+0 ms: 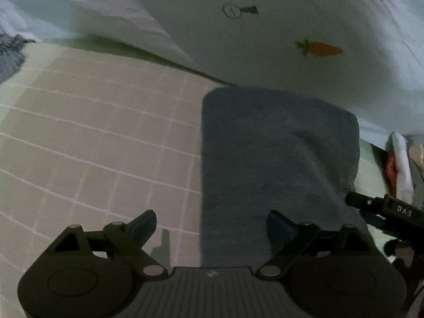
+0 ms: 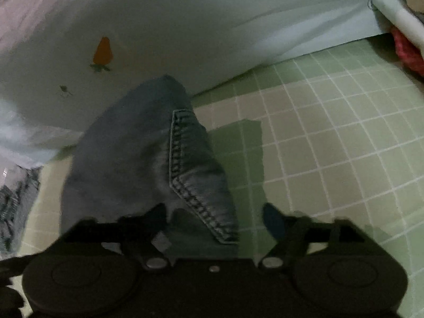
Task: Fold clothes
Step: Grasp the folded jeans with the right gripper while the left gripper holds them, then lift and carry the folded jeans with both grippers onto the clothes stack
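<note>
We look along two black two-finger grippers held over a green and beige checked bed sheet [image 1: 100,137]. A folded piece of dark blue denim clothing [image 1: 278,153] lies flat on this sheet, its far end touching a pale bedcover printed with a small orange carrot [image 1: 322,49].

Our left gripper [image 1: 212,225] has its blue-padded fingers spread wide apart, gripping nothing; the left finger is over bare sheet, the right finger over the denim's near end.

From the right wrist view, the same denim [image 2: 132,164] shows a stitched seam running down towards us. Our right gripper [image 2: 214,220] is also spread wide, with the denim's near end lying between the fingers, which do not pinch it.

At the far right edge, a red and white bundle of cloth [image 2: 408,47] lies on the sheet, too blurred to identify.
</note>
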A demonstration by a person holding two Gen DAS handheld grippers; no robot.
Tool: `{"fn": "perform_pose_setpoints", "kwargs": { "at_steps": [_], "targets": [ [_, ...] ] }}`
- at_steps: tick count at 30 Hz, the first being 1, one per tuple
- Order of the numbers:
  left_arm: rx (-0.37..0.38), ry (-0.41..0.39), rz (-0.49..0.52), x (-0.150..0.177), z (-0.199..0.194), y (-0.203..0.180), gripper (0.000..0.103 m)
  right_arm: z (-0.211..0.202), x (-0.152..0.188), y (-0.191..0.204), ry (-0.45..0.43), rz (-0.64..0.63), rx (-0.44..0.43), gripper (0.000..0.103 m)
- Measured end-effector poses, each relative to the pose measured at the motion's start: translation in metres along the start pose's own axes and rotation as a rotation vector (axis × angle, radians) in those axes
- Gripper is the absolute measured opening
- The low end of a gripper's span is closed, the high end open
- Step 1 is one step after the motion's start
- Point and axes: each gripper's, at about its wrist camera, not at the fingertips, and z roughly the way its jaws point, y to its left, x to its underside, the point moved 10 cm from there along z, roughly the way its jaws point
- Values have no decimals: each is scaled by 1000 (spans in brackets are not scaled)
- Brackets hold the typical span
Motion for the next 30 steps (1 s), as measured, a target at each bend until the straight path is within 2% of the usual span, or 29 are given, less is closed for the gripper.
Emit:
{"fn": "perform_pose_setpoints", "kwargs": {
  "at_steps": [4, 6, 8, 10, 11, 12, 13, 14, 15, 17, 19, 23, 30],
  "targets": [
    [30, 14, -3, -4, 15, -4, 92, 10, 9, -6, 42, -7, -6, 88],
    [51, 14, -14, -6, 21, -6, 92, 18, 8, -7, 50, 12, -41, 88],
    [100, 29, -46, -6, 28, -8, 90, 23, 6, -4, 47, 15, -81, 97],
    [184, 57, -87, -4, 34, -14, 66, 26, 6, 2, 44, -4, -99, 98],
    [189, 57, -87, -3, 34, -16, 63, 27, 7, 5, 48, -11, -105, 92],
    [187, 53, -82, -2, 34, -17, 51, 29, 8, 9, 58, -12, -113, 80],
    [185, 47, -54, -1, 30, -20, 43, 28, 10, 11, 66, -13, -109, 74],
    [183, 36, -25, 0, 24, -24, 41, 24, 11, 14, 72, -13, -94, 58],
    [183, 26, -4, 2, 16, -27, 39, 18, 12, 15, 70, -4, -94, 48],
    [188, 13, 31, 7, 0, -33, 38, 2, 19, 18, 65, 60, -120, 41],
    [198, 6, 56, 20, -18, -35, 38, -10, 29, 23, 61, 85, -109, 39],
    [190, 15, 87, 56, -49, -26, 37, -40, 71, 36, 56, 109, -67, 38],
    [240, 59, 118, 101, -89, -15, 36, -90, 138, 45, 51, 201, -40, 36]
  ]
}}
